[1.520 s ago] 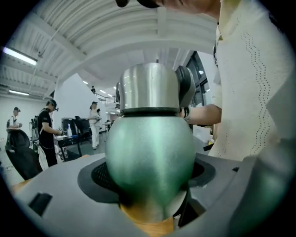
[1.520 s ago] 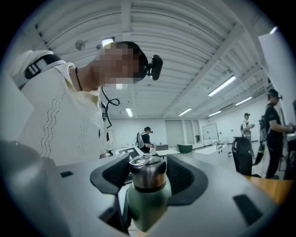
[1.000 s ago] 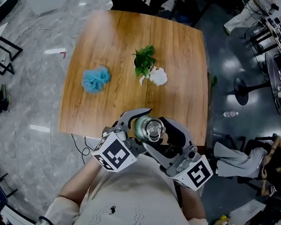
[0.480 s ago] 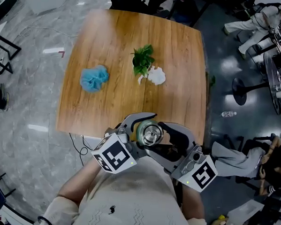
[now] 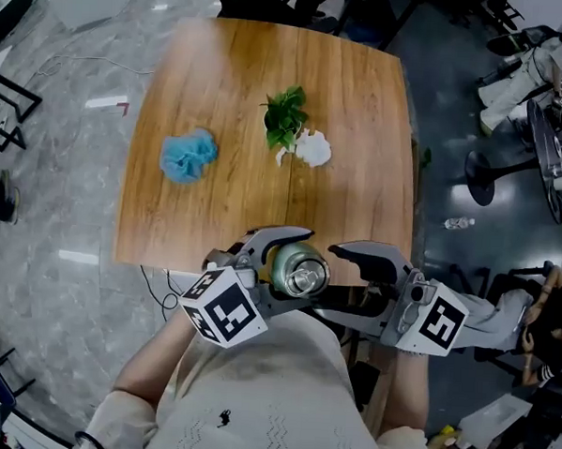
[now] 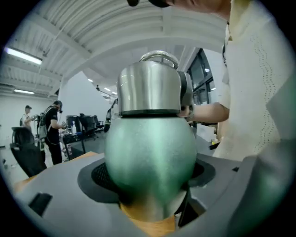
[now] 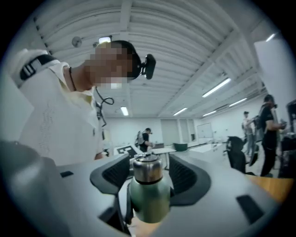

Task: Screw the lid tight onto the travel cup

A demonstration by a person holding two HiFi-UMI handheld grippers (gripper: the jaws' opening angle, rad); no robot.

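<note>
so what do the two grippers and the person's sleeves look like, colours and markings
Both the left gripper and the right gripper are matte grey plastic, with broad curved jaws lined with black textured pads. Each carries a white cube printed with black square markers. No cables show. The person wears a cream knitted top with a faint zigzag pattern; its sleeves leave the forearms bare.

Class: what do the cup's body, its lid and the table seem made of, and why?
Cup body: probably coated metal, matte speckled green.
Lid: looks like brushed steel, silvery with soft reflections.
Table: wood or wood-look laminate; grain lines show.
</note>
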